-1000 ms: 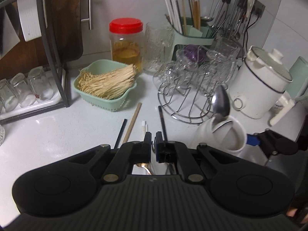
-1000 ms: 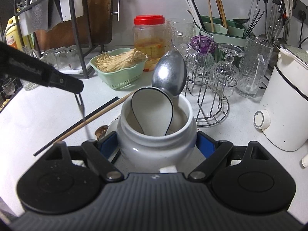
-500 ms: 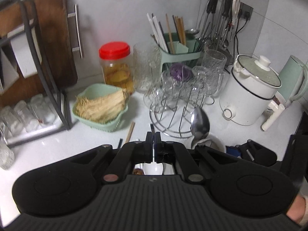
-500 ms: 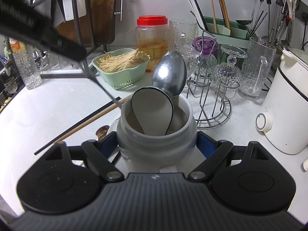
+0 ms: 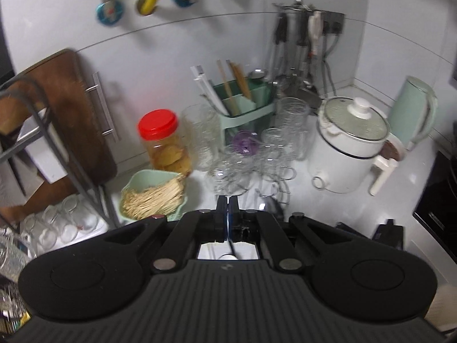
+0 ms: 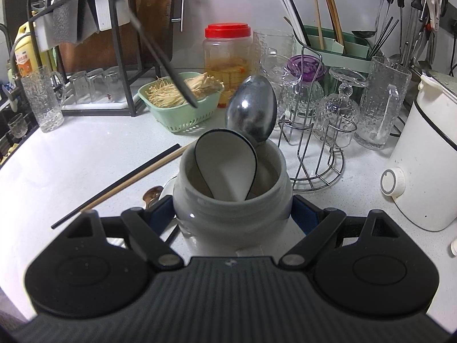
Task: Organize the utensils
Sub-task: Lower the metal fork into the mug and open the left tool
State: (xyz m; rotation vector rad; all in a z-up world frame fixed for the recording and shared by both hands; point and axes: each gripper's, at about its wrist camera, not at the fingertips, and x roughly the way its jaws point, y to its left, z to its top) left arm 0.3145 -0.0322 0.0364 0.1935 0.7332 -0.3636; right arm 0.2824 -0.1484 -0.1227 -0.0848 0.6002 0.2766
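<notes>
Fingers (image 6: 302,214) on my right gripper (image 6: 232,214) are clamped around the white jar (image 6: 231,211) holding two spoons (image 6: 251,114), while my left gripper (image 5: 227,214) is pinched shut on a thin black chopstick (image 6: 160,57) up over the surface (image 6: 71,157), above the loose chopsticks (image 6: 128,183).

Left gripper (image 5: 227,203): jaws fully closed, fingers pressed together along their length, pinching a thin dark chopstick (image 6: 160,57) that hangs slanting in the air in the right wrist view; the gripper points obliquely downward, high over the counter. Right gripper (image 6: 232,210): jaws part-open and clamped on both sides of a white jar (image 6: 231,214), blue pads against its wall, pointing obliquely downward, low.
</notes>
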